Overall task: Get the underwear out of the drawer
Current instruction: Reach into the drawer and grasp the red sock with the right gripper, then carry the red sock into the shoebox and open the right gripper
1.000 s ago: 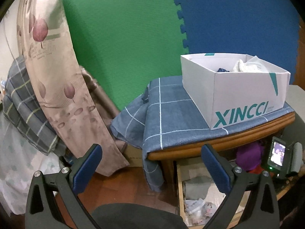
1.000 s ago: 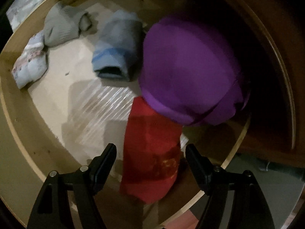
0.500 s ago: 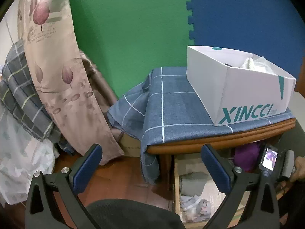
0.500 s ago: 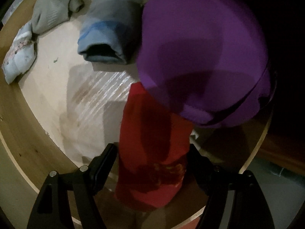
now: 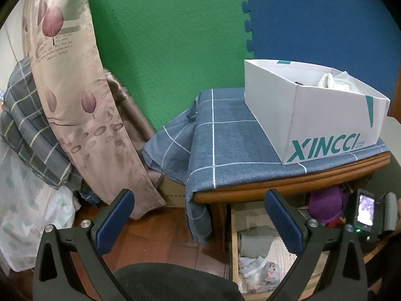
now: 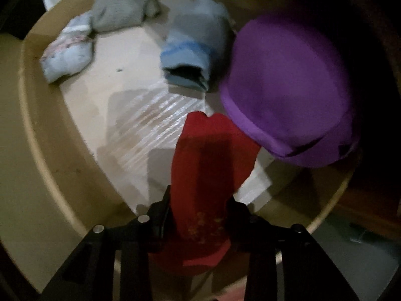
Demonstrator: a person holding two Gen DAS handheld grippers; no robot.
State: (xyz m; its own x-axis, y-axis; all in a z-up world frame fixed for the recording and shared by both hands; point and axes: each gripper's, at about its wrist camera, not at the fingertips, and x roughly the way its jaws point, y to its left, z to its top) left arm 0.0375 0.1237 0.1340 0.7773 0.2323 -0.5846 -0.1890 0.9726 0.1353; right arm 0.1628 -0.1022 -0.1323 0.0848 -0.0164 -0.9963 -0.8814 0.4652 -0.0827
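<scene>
The right claw [image 6: 199, 208] pinches the red underwear [image 6: 213, 155] by its near end inside the drawer [image 6: 50, 165]; soft, light, it should drape. The left claw [image 5: 198, 215] hangs open.

Dim, blurred drawer view; bright room view
</scene>
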